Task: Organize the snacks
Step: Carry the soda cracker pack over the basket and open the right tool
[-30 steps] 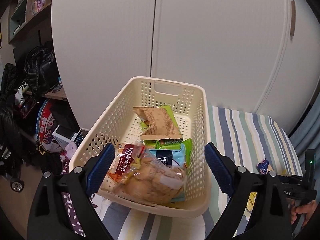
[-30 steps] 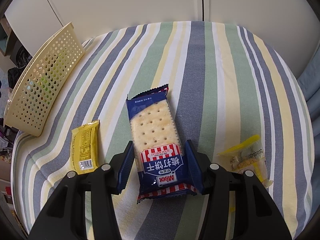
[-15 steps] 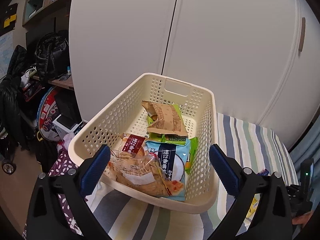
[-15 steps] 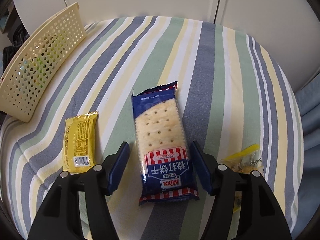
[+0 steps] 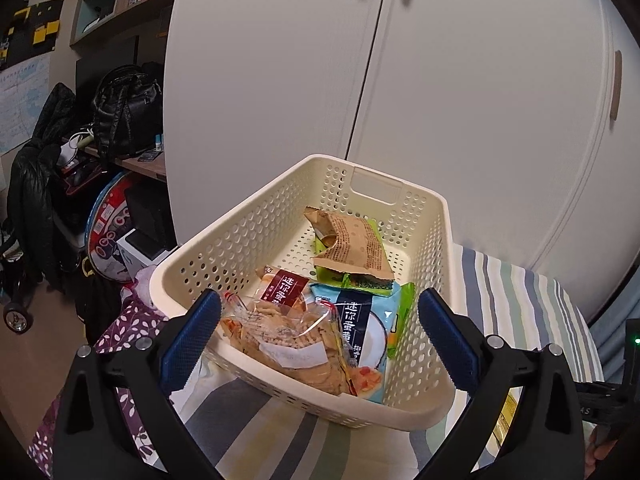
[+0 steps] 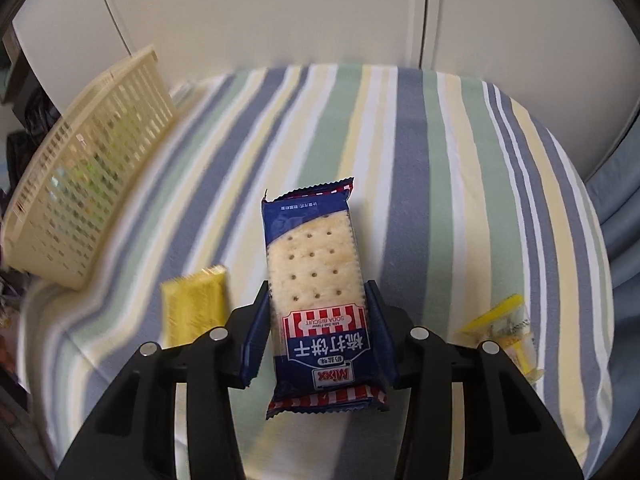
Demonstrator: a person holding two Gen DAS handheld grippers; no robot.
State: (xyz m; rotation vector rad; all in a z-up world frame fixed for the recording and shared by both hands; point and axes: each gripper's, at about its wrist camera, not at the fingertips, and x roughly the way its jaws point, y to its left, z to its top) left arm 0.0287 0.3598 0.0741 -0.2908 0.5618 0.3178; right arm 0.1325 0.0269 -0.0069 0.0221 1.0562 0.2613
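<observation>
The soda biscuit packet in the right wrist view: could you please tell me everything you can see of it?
The soda biscuit packet is a long, flat wrapper of glossy blue film with crimped red-and-white striped ends and a panel showing a pale, dotted cracker. A red-striped label reads "SODA BISCUIT", with white Chinese characters and a "Mixx" logo, all upside down in this view. It looks sealed and undamaged. The right gripper has its jaws closed on its long sides near the logo end; its far end points away over the striped cloth.

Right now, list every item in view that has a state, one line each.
Left tongs: open, empty, hovering by the basket.
Right tongs: shut on the soda biscuit pack.
Soda biscuit pack: sealed, gripped at its sides.
Basket: partly filled with snack packs.
Brown packet: crumpled, inside the basket.
Yellow bar: loose on the striped cloth.
</observation>
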